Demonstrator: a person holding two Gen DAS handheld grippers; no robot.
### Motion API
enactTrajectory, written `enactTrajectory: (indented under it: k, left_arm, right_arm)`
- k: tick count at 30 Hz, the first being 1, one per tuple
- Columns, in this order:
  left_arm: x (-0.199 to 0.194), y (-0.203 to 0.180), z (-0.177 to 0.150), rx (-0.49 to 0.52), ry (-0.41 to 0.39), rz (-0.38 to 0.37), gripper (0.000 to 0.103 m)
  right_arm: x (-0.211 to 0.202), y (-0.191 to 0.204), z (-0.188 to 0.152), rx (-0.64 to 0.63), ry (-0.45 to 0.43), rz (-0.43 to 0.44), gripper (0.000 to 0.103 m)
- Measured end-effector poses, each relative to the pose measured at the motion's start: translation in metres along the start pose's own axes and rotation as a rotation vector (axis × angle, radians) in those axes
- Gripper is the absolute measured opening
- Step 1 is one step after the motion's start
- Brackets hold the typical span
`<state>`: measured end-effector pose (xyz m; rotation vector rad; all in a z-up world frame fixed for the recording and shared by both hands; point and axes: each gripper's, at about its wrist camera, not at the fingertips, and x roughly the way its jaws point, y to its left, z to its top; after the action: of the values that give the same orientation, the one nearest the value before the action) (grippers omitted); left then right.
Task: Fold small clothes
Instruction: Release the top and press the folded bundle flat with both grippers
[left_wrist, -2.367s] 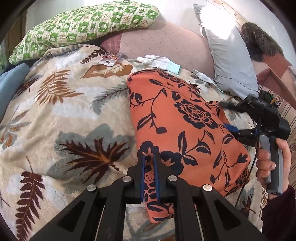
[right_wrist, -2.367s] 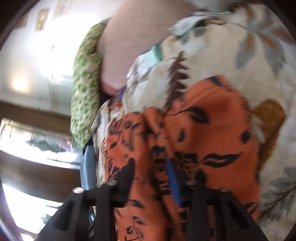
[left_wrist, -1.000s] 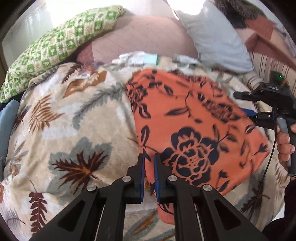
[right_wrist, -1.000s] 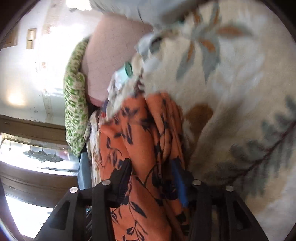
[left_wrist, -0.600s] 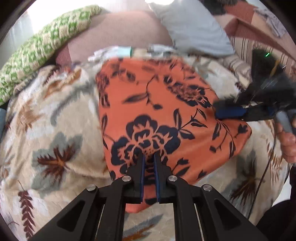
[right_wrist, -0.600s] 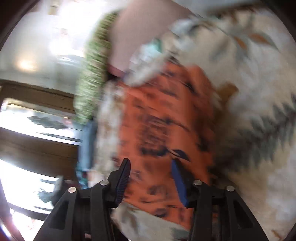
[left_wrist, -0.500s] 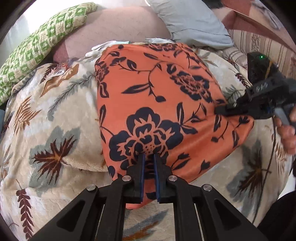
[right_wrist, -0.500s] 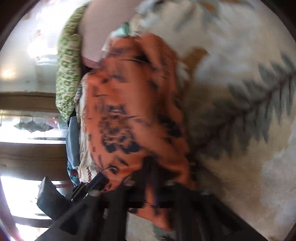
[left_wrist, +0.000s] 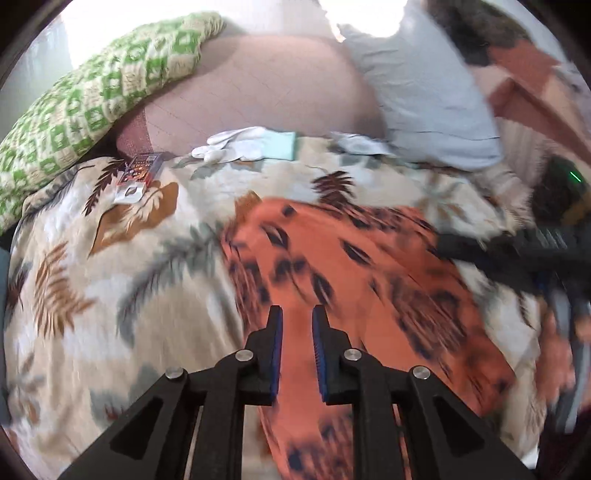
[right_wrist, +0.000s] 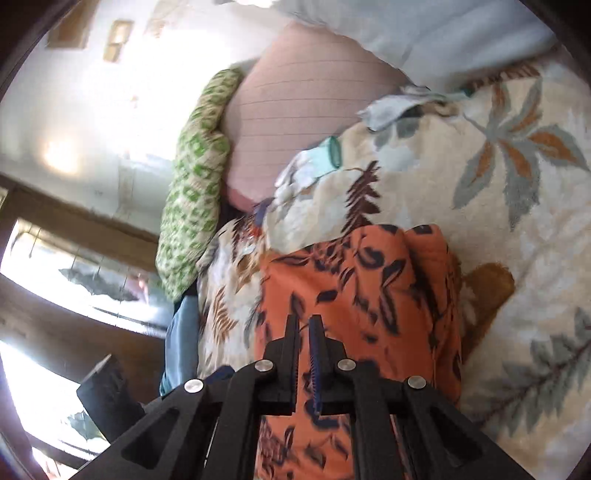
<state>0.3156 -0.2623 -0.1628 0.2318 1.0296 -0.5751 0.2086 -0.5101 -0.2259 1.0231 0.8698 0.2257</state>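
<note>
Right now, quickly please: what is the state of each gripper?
Left gripper: jaws opening, with the orange cloth between them but not pinched.
Right gripper: shut on the orange cloth.

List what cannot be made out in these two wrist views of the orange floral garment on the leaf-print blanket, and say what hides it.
- Left wrist view: the orange floral garment is motion-blurred; fold edges unreadable.
- Left wrist view: the left gripper, jaws opening; cloth contact unclear.
- Left wrist view: the right gripper is a dark smear.
- Right wrist view: the right gripper covers the garment's near edge; a pinch cannot be confirmed.
- Small printed packet: too small to identify.
</note>
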Motion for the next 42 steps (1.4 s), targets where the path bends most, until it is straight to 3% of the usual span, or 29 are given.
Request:
enactTrajectory:
  k: [4, 7, 8, 11, 13, 17, 19, 22, 25, 29, 34, 36, 38, 42]
  left_arm:
    - [0.048, 0.005, 0.041, 0.04, 0.02, 0.059, 0.016]
    - [0.094, 0.01, 0.057, 0.036, 0.121, 0.107, 0.022]
    - [0.109, 0.013, 0.058, 0.018, 0.158, 0.117, 0.022]
    - [0.116, 0.004, 0.061, 0.056, 0.136, 0.184, 0.022]
    - [0.11, 0.001, 0.06, 0.059, 0.126, 0.194, 0.022]
    - [0.065, 0.012, 0.043, -0.034, 0.06, 0.081, 0.021]
    - [0.033, 0.014, 0.02, -0.036, 0.027, 0.019, 0.021]
    - [-0.003, 0.005, -0.024, 0.024, 0.006, -0.028, 0.021]
    - [-0.023, -0.011, -0.068, 0.087, 0.004, -0.074, 0.022]
    - [-0.023, -0.034, -0.109, 0.23, -0.004, 0.019, 0.028]
    - [-0.003, -0.052, -0.126, 0.388, 0.004, 0.138, 0.031]
    - [-0.003, -0.056, -0.125, 0.391, 0.016, 0.16, 0.031]
    - [-0.008, -0.052, -0.12, 0.339, 0.028, 0.135, 0.031]
    - [-0.037, -0.04, -0.112, 0.25, -0.029, 0.084, 0.032]
  right_arm:
    - [0.024, -0.024, 0.005, 0.071, -0.01, -0.026, 0.008]
    - [0.038, -0.058, 0.009, 0.152, -0.01, -0.079, 0.004]
    - [0.047, -0.069, 0.011, 0.184, -0.007, -0.061, 0.0]
    - [0.052, -0.076, 0.014, 0.176, 0.011, -0.035, 0.0]
    - [0.05, -0.072, 0.014, 0.15, 0.016, -0.046, 0.0]
    - [0.026, -0.054, 0.008, 0.122, 0.013, -0.044, 0.006]
    - [0.006, -0.036, -0.001, 0.054, 0.017, -0.047, 0.008]
    - [-0.017, -0.013, -0.026, -0.015, 0.093, -0.002, 0.008]
    - [-0.03, 0.006, -0.053, -0.076, 0.135, -0.004, 0.008]
    - [-0.029, 0.005, -0.089, -0.079, 0.187, -0.079, 0.008]
    - [-0.018, -0.041, -0.123, 0.069, 0.258, -0.139, 0.006]
    - [-0.011, -0.048, -0.124, 0.078, 0.261, -0.131, 0.005]
    - [-0.012, -0.046, -0.122, 0.078, 0.259, -0.133, 0.005]
    - [-0.02, -0.025, -0.114, 0.009, 0.214, -0.121, 0.008]
